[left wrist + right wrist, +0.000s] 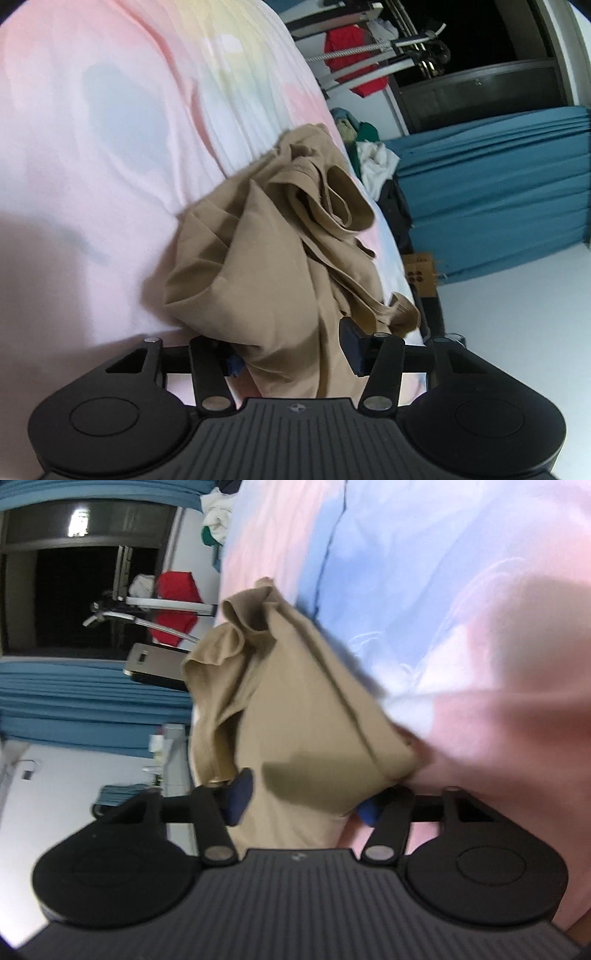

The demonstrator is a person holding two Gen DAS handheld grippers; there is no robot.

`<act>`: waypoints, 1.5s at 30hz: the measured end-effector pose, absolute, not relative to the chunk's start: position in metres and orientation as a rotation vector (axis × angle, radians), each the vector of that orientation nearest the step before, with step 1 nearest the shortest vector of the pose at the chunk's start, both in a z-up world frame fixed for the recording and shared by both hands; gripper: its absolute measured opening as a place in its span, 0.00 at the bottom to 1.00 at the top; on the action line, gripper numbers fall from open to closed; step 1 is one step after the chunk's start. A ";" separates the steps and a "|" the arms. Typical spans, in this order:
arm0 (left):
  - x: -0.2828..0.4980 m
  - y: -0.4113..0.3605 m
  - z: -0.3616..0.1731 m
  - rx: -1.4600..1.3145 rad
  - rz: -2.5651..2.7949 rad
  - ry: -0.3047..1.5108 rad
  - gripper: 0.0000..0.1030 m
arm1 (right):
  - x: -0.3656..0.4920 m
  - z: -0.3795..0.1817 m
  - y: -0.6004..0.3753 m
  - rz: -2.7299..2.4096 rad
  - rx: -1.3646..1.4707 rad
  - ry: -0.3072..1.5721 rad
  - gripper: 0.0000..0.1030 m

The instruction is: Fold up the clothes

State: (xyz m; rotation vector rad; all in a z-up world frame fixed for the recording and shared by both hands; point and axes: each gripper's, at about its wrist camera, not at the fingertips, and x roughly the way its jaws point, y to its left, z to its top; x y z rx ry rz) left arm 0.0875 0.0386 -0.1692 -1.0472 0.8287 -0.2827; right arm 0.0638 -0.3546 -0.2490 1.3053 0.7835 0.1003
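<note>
Tan garment point(258, 251): bunched at the bed point(92, 147) edge. My left gripper point(291, 354) and right gripper point(303, 797): jaws clamped on it.

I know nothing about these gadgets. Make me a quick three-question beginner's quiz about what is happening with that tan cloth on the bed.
1. True or false: the tan garment is already folded flat on the pastel bedsheet.
2. How many grippers have fabric between their fingers?
A. none
B. one
C. both
3. Fill in: beyond the bed, something bright ___ hangs on a rack.

Key:
1. False; it is crumpled and bunched.
2. C; cloth runs between the fingers of the left gripper and the right gripper, though how tightly either pinches it is unclear.
3. red
</note>
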 end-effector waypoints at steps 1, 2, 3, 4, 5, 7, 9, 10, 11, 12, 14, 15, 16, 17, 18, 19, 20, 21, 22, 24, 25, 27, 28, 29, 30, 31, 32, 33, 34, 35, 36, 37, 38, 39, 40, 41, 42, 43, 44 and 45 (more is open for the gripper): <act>0.088 0.040 -0.170 -1.050 -0.277 0.835 0.51 | 0.064 -0.246 -0.352 0.098 1.277 0.787 0.37; 0.088 0.042 -0.170 -1.054 -0.270 0.840 0.54 | 0.063 -0.244 -0.350 0.095 1.248 0.789 0.26; 0.088 0.044 -0.171 -1.057 -0.264 0.846 0.59 | 0.062 -0.241 -0.349 0.097 1.226 0.787 0.18; 0.088 0.046 -0.171 -1.060 -0.258 0.852 0.62 | 0.061 -0.238 -0.351 0.104 1.215 0.777 0.17; 0.088 0.048 -0.172 -1.064 -0.252 0.858 0.67 | 0.059 -0.235 -0.352 0.110 1.203 0.767 0.16; 0.088 0.051 -0.173 -1.070 -0.239 0.869 0.67 | 0.057 -0.232 -0.351 0.110 1.192 0.759 0.15; 0.091 0.053 -0.176 -1.086 -0.237 0.868 0.66 | 0.055 -0.232 -0.350 0.108 1.191 0.755 0.15; 0.092 0.053 -0.178 -1.094 -0.236 0.867 0.65 | 0.054 -0.233 -0.351 0.104 1.193 0.757 0.14; 0.094 0.054 -0.180 -1.101 -0.235 0.867 0.61 | 0.055 -0.234 -0.353 0.099 1.191 0.761 0.14; 0.095 0.055 -0.181 -1.101 -0.234 0.866 0.59 | 0.055 -0.235 -0.354 0.095 1.188 0.762 0.14; 0.098 0.055 -0.177 -1.092 -0.233 0.864 0.51 | 0.056 -0.235 -0.354 0.096 1.187 0.757 0.14; 0.098 0.057 -0.177 -1.087 -0.228 0.862 0.44 | 0.056 -0.235 -0.355 0.098 1.187 0.752 0.14; 0.097 0.060 -0.178 -1.084 -0.224 0.861 0.42 | 0.057 -0.234 -0.356 0.101 1.187 0.747 0.14; 0.094 0.064 -0.179 -1.093 -0.223 0.860 0.35 | 0.057 -0.232 -0.357 0.103 1.187 0.740 0.14; 0.094 0.065 -0.180 -1.115 -0.228 0.859 0.27 | 0.056 -0.229 -0.357 0.105 1.188 0.730 0.13; 0.094 0.065 -0.180 -1.134 -0.241 0.862 0.24 | 0.055 -0.225 -0.357 0.106 1.189 0.720 0.13; 0.094 0.066 -0.177 -1.131 -0.247 0.859 0.20 | 0.054 -0.222 -0.356 0.108 1.189 0.710 0.12; 0.094 0.067 -0.173 -1.127 -0.253 0.856 0.18 | 0.053 -0.218 -0.356 0.110 1.190 0.700 0.11; 0.093 0.068 -0.169 -1.131 -0.259 0.854 0.17 | 0.051 -0.215 -0.356 0.112 1.191 0.690 0.11; 0.092 0.071 -0.154 -1.142 -0.274 0.842 0.15 | 0.049 -0.208 -0.356 0.116 1.192 0.669 0.11; 0.091 0.072 -0.145 -1.144 -0.279 0.831 0.15 | 0.048 -0.205 -0.355 0.118 1.193 0.659 0.11; 0.078 0.074 -0.123 -1.140 -0.281 0.796 0.14 | 0.045 -0.197 -0.355 0.123 1.199 0.637 0.11; 0.072 0.075 -0.113 -1.139 -0.281 0.780 0.14 | 0.041 -0.191 -0.354 0.130 1.210 0.624 0.11; 0.062 0.077 -0.105 -1.153 -0.276 0.778 0.14 | 0.036 -0.183 -0.352 0.137 1.210 0.609 0.11; 0.053 0.079 -0.098 -1.167 -0.271 0.775 0.14 | 0.030 -0.174 -0.349 0.143 1.200 0.594 0.11; 0.044 0.081 -0.090 -1.181 -0.266 0.773 0.14 | 0.026 -0.165 -0.346 0.148 1.190 0.580 0.11; 0.035 0.083 -0.082 -1.195 -0.260 0.770 0.14 | 0.022 -0.156 -0.344 0.151 1.182 0.570 0.11; 0.026 0.085 -0.074 -1.209 -0.255 0.768 0.14 | 0.015 -0.150 -0.343 0.155 1.180 0.563 0.11; 0.017 0.087 -0.067 -1.223 -0.249 0.766 0.14 | 0.008 -0.144 -0.342 0.159 1.177 0.557 0.11; 0.007 0.090 -0.062 -1.233 -0.241 0.772 0.14 | -0.001 -0.139 -0.341 0.163 1.177 0.555 0.11; -0.009 0.095 -0.055 -1.241 -0.233 0.775 0.14 | -0.010 -0.136 -0.340 0.168 1.179 0.558 0.11; -0.022 0.098 -0.051 -1.240 -0.228 0.778 0.14 | -0.019 -0.134 -0.339 0.174 1.182 0.561 0.11; -0.036 0.101 -0.047 -1.236 -0.223 0.782 0.14 | -0.030 -0.133 -0.338 0.179 1.185 0.565 0.11; -0.051 0.104 -0.045 -1.237 -0.216 0.790 0.14 | -0.042 -0.133 -0.338 0.185 1.187 0.570 0.11; -0.063 0.107 -0.045 -1.247 -0.208 0.801 0.14 | -0.054 -0.133 -0.337 0.190 1.190 0.575 0.11; -0.074 0.109 -0.046 -1.257 -0.201 0.813 0.14 | -0.066 -0.134 -0.336 0.194 1.192 0.581 0.11; -0.085 0.114 -0.047 -1.272 -0.193 0.828 0.14 | -0.075 -0.136 -0.335 0.194 1.193 0.587 0.11; -0.090 0.115 -0.049 -1.286 -0.184 0.839 0.14 | -0.083 -0.138 -0.334 0.193 1.196 0.594 0.11; -0.095 0.117 -0.052 -1.298 -0.175 0.850 0.14 | -0.090 -0.140 -0.334 0.189 1.205 0.605 0.11; -0.098 0.118 -0.053 -1.306 -0.165 0.857 0.15 | -0.094 -0.142 -0.334 0.182 1.217 0.619 0.11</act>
